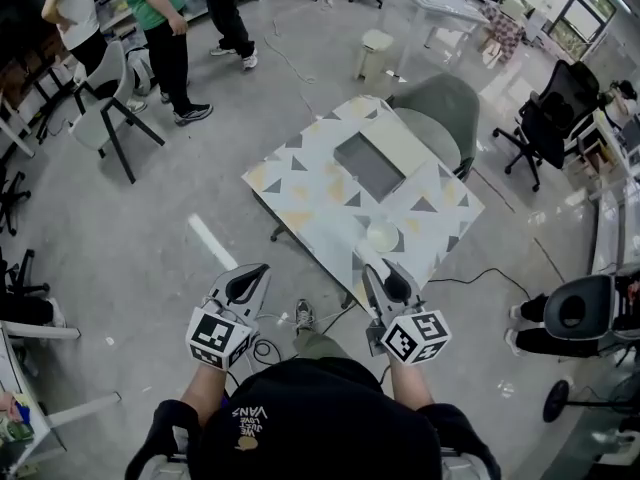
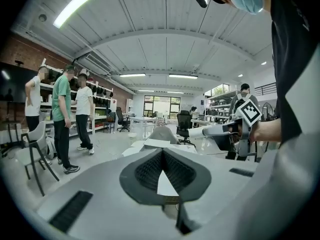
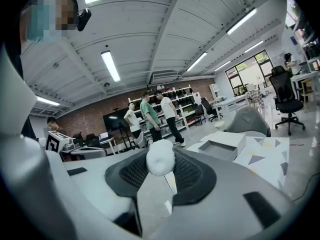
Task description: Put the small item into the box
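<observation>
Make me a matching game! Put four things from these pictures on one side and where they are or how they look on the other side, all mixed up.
Things:
1. white fluffy ball
2. grey box
3. left gripper
4. grey chair

Places or states:
A. on the patterned table
B. at the table's far side
C. fingers together, nothing in them
D. between the fingers of the right gripper

Pairs: 1-D, 2-A, 3-C, 4-B
</observation>
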`<state>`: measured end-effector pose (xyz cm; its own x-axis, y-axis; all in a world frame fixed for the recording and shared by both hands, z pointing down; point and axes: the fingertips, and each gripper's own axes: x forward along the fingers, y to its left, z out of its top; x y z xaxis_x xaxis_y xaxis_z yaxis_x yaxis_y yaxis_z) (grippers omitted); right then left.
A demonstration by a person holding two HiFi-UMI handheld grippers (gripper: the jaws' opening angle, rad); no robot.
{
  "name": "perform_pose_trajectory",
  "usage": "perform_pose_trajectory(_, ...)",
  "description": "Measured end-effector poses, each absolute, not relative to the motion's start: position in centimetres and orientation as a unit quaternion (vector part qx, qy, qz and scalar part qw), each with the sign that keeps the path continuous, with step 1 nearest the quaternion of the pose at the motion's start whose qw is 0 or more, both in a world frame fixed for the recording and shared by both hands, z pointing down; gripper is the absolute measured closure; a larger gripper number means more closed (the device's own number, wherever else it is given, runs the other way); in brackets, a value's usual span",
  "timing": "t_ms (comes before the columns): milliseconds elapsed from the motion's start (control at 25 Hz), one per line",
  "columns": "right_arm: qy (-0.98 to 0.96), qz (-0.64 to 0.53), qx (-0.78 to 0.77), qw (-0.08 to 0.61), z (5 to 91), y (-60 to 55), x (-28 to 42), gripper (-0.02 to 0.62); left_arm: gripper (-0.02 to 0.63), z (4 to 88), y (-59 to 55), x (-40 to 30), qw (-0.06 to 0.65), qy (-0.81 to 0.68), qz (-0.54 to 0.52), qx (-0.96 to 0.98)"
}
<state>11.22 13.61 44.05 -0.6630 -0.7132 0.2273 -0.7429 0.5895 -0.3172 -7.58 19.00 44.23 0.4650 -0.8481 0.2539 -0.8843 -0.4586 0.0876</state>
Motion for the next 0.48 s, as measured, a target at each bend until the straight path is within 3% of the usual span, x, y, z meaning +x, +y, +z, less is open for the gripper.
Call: perform_pose_trajectory(480,-0.896,0.196,0.395,0.052,44.9,1.5,11.0,0.469,0.600,43.5,6.3,-7.0,0.090,-0.512,0.086,0.850)
